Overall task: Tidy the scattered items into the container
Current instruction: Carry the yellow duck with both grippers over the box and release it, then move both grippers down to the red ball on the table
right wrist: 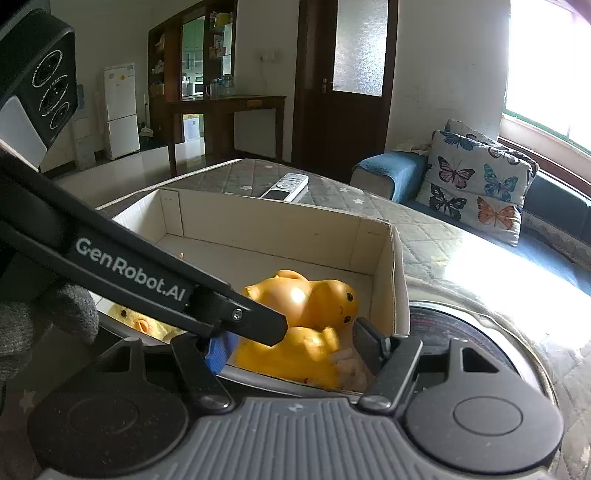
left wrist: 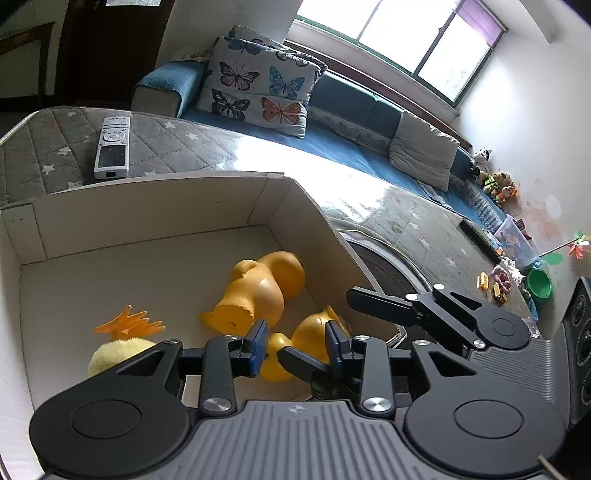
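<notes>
Both wrist cams sit close above the cardboard box (left wrist: 155, 206), angled down; both share its inside, remote (right wrist: 286, 186), butterfly pillow (left wrist: 258, 92).

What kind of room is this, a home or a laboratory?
Most likely a living room in a home. A blue sofa with a butterfly cushion stands under a window, soft toys sit at its far end, and a fridge shows farther back.

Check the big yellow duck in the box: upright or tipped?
Tipped: the duck lies on its side on the box floor.
</notes>
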Demonstrator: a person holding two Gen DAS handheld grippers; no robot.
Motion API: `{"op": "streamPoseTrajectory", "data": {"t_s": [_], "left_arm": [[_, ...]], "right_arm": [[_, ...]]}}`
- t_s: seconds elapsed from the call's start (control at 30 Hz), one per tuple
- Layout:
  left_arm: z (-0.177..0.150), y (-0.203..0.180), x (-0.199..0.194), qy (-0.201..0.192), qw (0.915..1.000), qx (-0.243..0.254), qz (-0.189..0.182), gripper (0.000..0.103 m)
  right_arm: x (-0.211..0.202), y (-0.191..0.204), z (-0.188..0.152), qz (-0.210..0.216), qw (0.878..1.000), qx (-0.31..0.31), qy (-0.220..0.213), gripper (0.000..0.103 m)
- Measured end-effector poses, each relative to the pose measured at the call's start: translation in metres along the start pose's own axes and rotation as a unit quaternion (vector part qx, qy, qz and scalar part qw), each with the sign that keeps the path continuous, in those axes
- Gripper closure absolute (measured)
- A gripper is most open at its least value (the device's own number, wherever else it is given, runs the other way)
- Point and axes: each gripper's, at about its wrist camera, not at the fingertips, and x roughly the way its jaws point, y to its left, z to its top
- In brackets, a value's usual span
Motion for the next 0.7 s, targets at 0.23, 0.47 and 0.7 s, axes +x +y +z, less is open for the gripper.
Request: {"op": "streamPoseTrajectory", "data": {"t_s": [0.23, 0.47, 0.7], "left_arm": [[-0.003, -0.010, -0.018, -0.021, 0.9998, 0.005, 0.001, 0.067], [-0.017, -0.032, -0.036, -0.032, 0.9992, 0.021, -0.006, 0.067], [-0.038, -0.054, -0.044, -0.030, 0.9988, 0.033, -0.021, 0.067]], "right_arm": [[-0.026, 0.003, -0.004, -0.012, 1.000, -0.006, -0.013, 0.028], [-0.060, 0.004, -0.014, -0.029, 0.999, -0.008, -0.024, 0.024], [-0.094, 0.000, -0.038, -0.041, 0.999, 0.004, -0.022, 0.024]]}}
